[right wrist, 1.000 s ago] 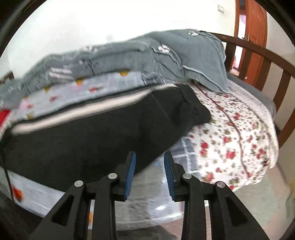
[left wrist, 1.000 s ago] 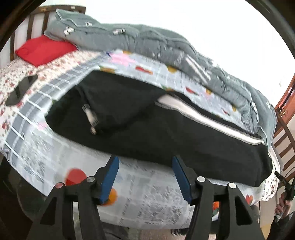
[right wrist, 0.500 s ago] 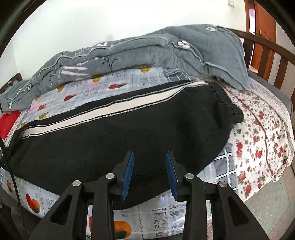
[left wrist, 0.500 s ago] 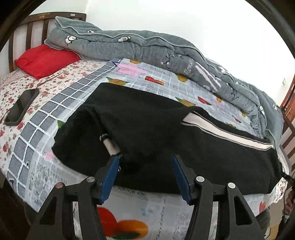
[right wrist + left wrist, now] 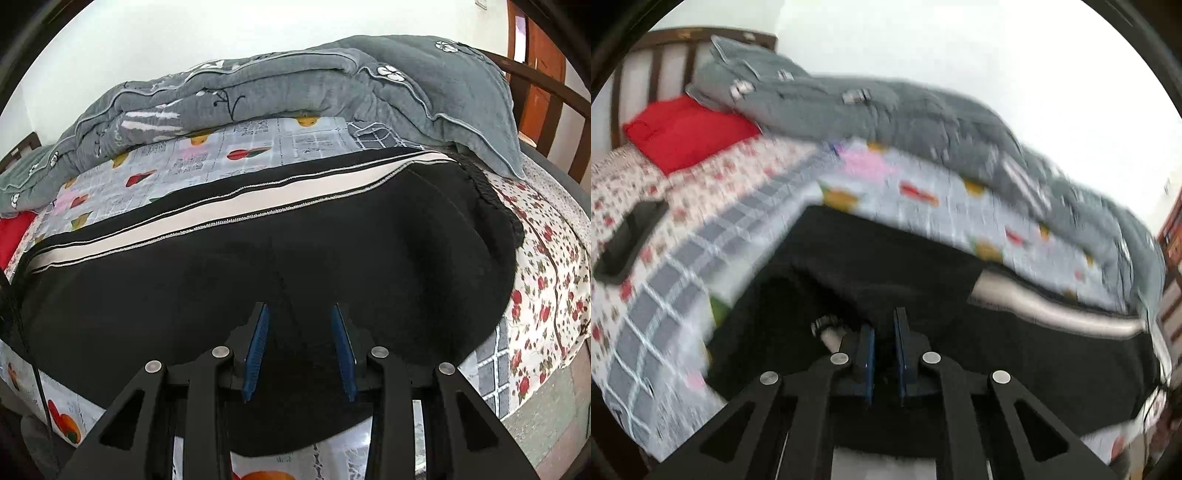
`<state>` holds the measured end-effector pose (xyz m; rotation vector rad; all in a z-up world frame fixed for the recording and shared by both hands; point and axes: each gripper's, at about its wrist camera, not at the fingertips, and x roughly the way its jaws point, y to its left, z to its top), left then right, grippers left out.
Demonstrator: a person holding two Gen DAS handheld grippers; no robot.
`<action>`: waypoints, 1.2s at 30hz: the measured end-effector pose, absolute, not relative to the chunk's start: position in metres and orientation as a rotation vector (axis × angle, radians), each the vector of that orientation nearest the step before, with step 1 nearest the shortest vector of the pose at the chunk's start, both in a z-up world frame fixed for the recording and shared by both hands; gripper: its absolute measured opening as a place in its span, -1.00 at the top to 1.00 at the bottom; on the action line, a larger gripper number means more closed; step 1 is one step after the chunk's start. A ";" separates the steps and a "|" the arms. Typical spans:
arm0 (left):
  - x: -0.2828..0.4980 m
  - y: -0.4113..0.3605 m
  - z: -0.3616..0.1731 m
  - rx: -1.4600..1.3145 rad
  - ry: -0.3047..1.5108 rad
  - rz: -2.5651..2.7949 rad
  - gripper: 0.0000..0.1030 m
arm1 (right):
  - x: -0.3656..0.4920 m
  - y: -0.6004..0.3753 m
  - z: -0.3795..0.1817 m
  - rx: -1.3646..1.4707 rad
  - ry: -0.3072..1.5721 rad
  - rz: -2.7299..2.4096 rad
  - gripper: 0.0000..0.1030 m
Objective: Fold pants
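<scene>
Black pants (image 5: 258, 266) with a white side stripe (image 5: 236, 206) lie lengthwise across the near part of the bed. In the left wrist view the pants (image 5: 923, 280) fill the middle, with a white drawstring end (image 5: 827, 328) near the waist. My left gripper (image 5: 884, 325) is nearly shut on the black fabric at the pants' near edge. My right gripper (image 5: 300, 314) is open, its blue pads (image 5: 258, 339) over the near edge of the pants, with fabric between the fingers.
A grey quilt (image 5: 295, 85) is piled along the far side of the bed. A red pillow (image 5: 683, 133) and a dark phone (image 5: 628, 240) lie at the left end. The wooden bed frame (image 5: 546, 99) rises at the right end.
My left gripper has moved forward onto the pants' edge and closed on it. My right gripper has moved in over the pants' near edge and stays open.
</scene>
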<state>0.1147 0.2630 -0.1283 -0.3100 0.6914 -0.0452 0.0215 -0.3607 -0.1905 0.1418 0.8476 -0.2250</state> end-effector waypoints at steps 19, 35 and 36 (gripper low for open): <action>0.218 0.298 -0.135 -0.462 0.785 -0.029 0.33 | 0.064 -0.354 -0.191 0.174 0.837 -0.186 0.32; 0.246 0.288 -0.144 -0.269 0.792 0.128 -0.49 | 0.070 -0.343 -0.197 0.160 0.852 -0.180 0.32; 0.252 0.289 -0.146 -0.268 0.796 0.131 -0.40 | 0.070 -0.344 -0.197 0.161 0.852 -0.185 0.32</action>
